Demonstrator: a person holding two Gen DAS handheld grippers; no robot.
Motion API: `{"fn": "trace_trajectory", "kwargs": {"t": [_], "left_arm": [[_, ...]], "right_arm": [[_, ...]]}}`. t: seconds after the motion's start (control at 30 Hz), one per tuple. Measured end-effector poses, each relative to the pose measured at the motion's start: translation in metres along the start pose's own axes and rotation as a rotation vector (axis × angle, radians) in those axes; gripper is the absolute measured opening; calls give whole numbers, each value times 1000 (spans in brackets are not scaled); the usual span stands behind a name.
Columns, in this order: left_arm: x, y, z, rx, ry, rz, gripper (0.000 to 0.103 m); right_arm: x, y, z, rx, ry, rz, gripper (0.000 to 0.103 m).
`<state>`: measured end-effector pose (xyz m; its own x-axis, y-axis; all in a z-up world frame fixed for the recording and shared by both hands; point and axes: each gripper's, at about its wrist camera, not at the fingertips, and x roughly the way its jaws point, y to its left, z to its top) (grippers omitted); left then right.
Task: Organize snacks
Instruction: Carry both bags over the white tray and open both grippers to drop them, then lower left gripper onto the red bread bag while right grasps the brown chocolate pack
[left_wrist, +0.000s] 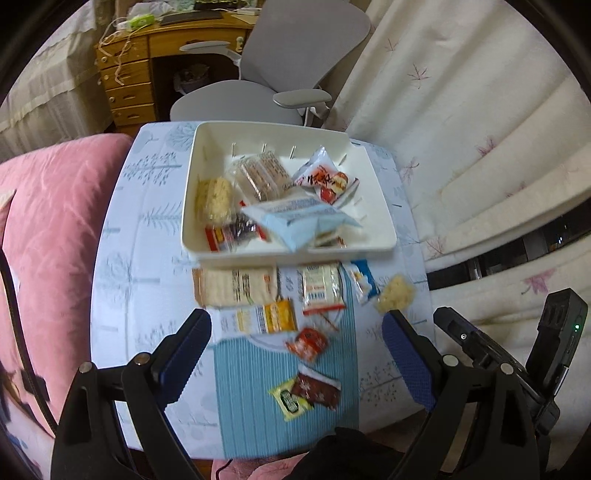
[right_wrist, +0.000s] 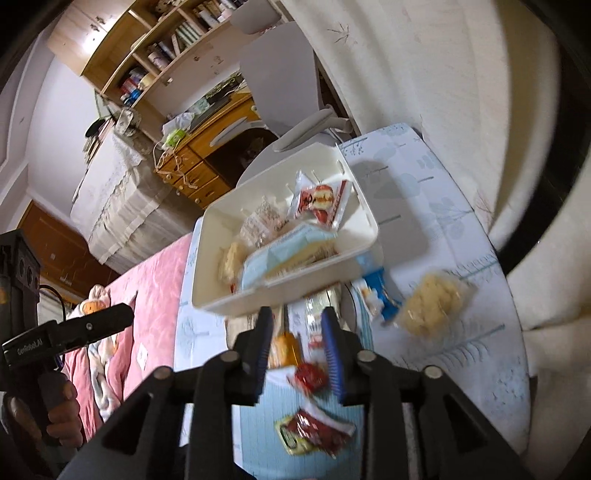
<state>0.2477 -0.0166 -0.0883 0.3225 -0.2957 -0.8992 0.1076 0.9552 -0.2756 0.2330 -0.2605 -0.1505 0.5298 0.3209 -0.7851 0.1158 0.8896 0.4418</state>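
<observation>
The white bin (left_wrist: 291, 254) sits at frame centre on the patterned table (left_wrist: 122, 258), holding a pale blue packet (left_wrist: 295, 218), a red-and-white pouch (left_wrist: 325, 177) and a clear-wrapped cake (left_wrist: 264, 173); below its near wall lie a beige cracker pack (left_wrist: 236, 288), an orange packet (left_wrist: 275, 315), a small red sachet (left_wrist: 307, 342) and a brown-and-yellow sachet (left_wrist: 306, 395) on a striped blue mat (left_wrist: 258, 424); the left gripper (left_wrist: 297, 354) hangs released and empty at lower frame; the right gripper (right_wrist: 300, 354) is parted, narrower, gripping nothing, above the red sachet
</observation>
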Motion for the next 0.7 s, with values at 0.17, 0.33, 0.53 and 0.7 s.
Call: {"fn": "trace_trajectory", "kwargs": {"t": [0.17, 0.33, 0.53, 0.7], "left_arm": [[-8, -1, -39, -35, -11, 12, 93], [-11, 2, -68, -52, -4, 38, 93], [-3, 6, -83, -38, 35, 70, 93], [15, 4, -83, -3, 87, 81, 93]], "right_arm": [[-12, -9, -25, -29, 29, 17, 45], [-15, -16, -48, -62, 52, 21, 52], [-11, -22, -74, -130, 56, 9, 57], [-5, -23, -97, -203, 57, -9, 59]]}}
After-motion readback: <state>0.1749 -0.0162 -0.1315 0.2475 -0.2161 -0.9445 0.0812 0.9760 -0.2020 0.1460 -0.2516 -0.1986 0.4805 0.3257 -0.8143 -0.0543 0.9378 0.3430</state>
